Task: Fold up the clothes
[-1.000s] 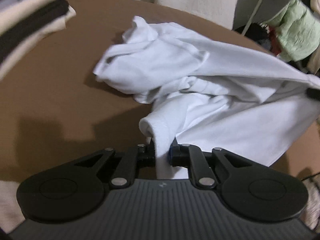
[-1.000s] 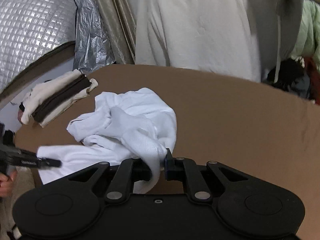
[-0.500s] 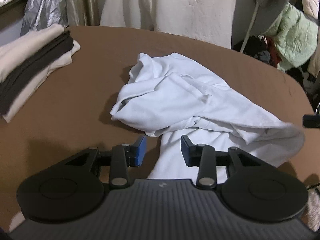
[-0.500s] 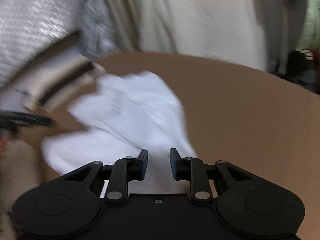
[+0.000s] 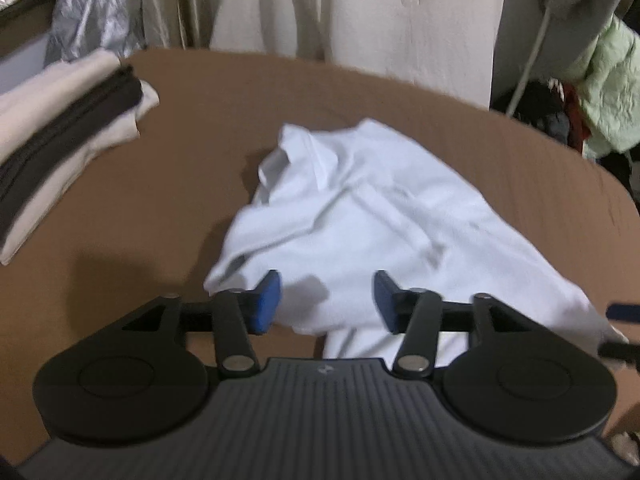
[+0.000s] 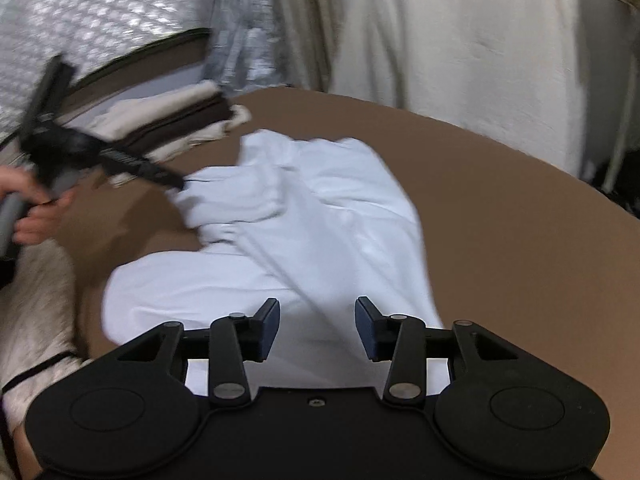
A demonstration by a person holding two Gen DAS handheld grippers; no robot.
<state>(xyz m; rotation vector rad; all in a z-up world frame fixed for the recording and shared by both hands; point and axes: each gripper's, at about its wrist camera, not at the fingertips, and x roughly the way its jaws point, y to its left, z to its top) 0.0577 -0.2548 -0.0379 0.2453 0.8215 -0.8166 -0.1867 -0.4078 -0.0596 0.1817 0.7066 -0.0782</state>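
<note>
White garment's (image 5: 360, 216) near hem hidden behind gripper body, folded stack (image 5: 60, 128) cut off at left edge, person's hand (image 6: 36, 208) motion-blurred

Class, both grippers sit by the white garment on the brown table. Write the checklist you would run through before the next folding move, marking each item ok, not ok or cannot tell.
1. Left gripper free of cloth: ok; its jaws have just been opening, pads apart, nothing pinched.
2. Right gripper free of cloth: ok; it too has just been opening, with nothing gripped.
3. White garment resting on the brown table: ok.
4. Garment spread flat: not ok; it lies bunched and creased.
5. Folded stack clear of the garment: ok; bare table between them.
6. Sleeves and hem located: cannot tell; blurred and bunched.
</note>
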